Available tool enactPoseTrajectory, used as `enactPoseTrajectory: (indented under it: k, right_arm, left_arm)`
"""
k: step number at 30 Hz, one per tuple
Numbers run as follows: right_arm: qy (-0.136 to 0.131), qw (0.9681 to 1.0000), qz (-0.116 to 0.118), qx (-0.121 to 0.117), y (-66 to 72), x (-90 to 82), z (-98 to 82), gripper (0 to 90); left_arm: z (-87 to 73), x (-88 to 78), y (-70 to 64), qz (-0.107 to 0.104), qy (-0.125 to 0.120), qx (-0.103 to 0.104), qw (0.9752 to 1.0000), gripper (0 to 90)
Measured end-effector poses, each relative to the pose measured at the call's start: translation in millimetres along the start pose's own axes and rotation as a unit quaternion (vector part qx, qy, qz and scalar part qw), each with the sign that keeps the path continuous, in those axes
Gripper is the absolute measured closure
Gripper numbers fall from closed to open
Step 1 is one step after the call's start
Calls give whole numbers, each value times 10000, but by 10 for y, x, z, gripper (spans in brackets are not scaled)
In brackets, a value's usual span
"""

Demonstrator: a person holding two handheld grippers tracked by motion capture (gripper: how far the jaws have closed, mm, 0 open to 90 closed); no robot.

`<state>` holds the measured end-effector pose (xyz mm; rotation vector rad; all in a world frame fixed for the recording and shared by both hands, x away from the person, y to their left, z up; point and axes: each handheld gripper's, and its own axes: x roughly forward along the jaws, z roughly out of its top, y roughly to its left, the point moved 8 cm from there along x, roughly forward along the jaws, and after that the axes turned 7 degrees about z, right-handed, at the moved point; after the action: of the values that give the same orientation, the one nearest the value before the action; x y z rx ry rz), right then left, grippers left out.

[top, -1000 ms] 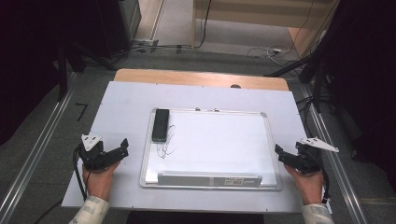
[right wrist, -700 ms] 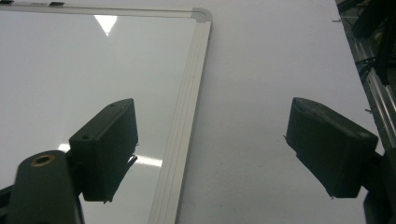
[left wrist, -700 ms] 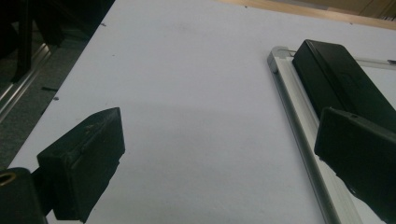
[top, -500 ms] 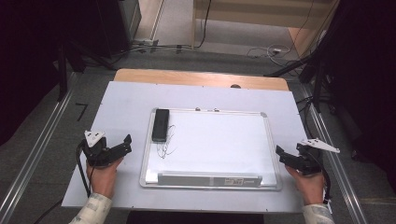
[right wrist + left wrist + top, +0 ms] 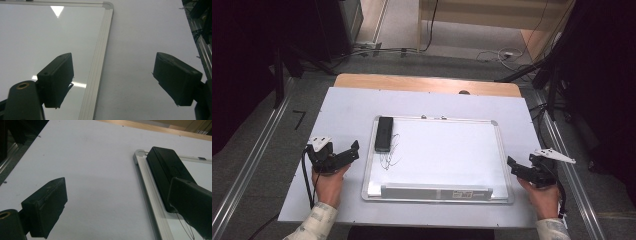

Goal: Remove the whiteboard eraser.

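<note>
I am holding my left gripper (image 5: 347,152) just above the white table (image 5: 342,107), close to my side of it, with its jaws standing wide apart and nothing between them. It is sitting just beside the left edge of the whiteboard (image 5: 447,150), angled toward the board. In the left gripper view its right jaw is overlapping the near end of the black eraser (image 5: 168,173), but I cannot tell whether it is touching it. My right gripper (image 5: 517,167) is hovering at the board's right edge, also with its jaws spread apart and empty; in the right gripper view the board's silver frame (image 5: 98,67) is running up between the two jaws.

The eraser (image 5: 384,133) is the thing nearest my left gripper. It is looking like a flat, matte black rectangular block with rounded corners. It is lying on the whiteboard's upper left corner, just inside the frame and right along its left rail. Its long axis is running from near to far, parallel to that rail, with one short end pointing toward me and the other toward the far edge of the table. A few thin dark scribbled lines (image 5: 389,159) are showing on the board surface just below and beside its near end. Beyond the board, a wooden strip (image 5: 427,84) is edging the far side of the table.
</note>
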<state>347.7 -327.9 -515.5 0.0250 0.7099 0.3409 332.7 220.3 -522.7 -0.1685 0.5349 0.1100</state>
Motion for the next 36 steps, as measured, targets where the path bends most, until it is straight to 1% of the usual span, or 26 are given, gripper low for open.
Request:
enactPoseTrajectory:
  k: [4,9,11,12,13,14,15,16,18,19,21,22,27,28,30,34,36]
  right_arm:
    - [9,10000,12,9,3,-1,-3,153]
    - [20,10000,25,24,1,-2,-7,153]
    - [4,10000,31,18,-3,-4,-4,153]
    - [-5,10000,40,21,-4,-5,-3,153]
    - [-3,10000,41,26,-6,-8,-2,153]
    - [-3,10000,41,26,-6,-8,-2,153]
    - [-4,10000,42,37,-9,-8,-2,153]
    - [4,10000,44,44,-8,-7,-3,153]
    - [7,10000,54,52,-4,-4,-3,153]
    - [7,10000,60,54,0,-4,-2,153]
    - [4,10000,75,38,6,-6,-2,153]
    - [5,10000,83,42,10,-7,-3,153]
    - [10,9999,98,70,-5,-10,-12,153]
    - [11,9999,99,77,-7,-10,-13,153]
    - [12,9999,100,77,-7,-9,-14,153]
    - [12,9999,112,57,5,-8,-13,153]
    - [23,9999,120,51,8,-5,-16,153]
  left_arm:
    - [18,22,-34,-40,-31,-1,10000,32]
    - [19,68,-87,-135,45,-22,9999,37]
    - [15,85,-109,-120,120,45,9998,38]
    - [15,85,-109,-120,120,45,9998,39]
    - [39,78,-140,-125,77,109,9998,47]
    - [39,78,-140,-125,77,109,9998,49]
    - [56,75,-158,-111,70,178,9998,48]
    - [124,67,-221,-63,43,371,9993,48]
    - [200,66,-290,-158,-18,246,9996,49]
    - [223,82,-322,-181,-23,215,9996,49]
    - [237,102,-348,-176,-2,228,9996,49]
    - [255,141,-400,-199,11,213,9996,50]
    - [282,202,-486,-215,53,251,9994,52]
    - [309,224,-525,-225,58,284,9993,52]
    - [325,237,-546,-231,66,318,9992,52]
    - [352,307,-616,-220,140,390,9989,52]
    - [338,369,-658,-235,225,392,9987,52]
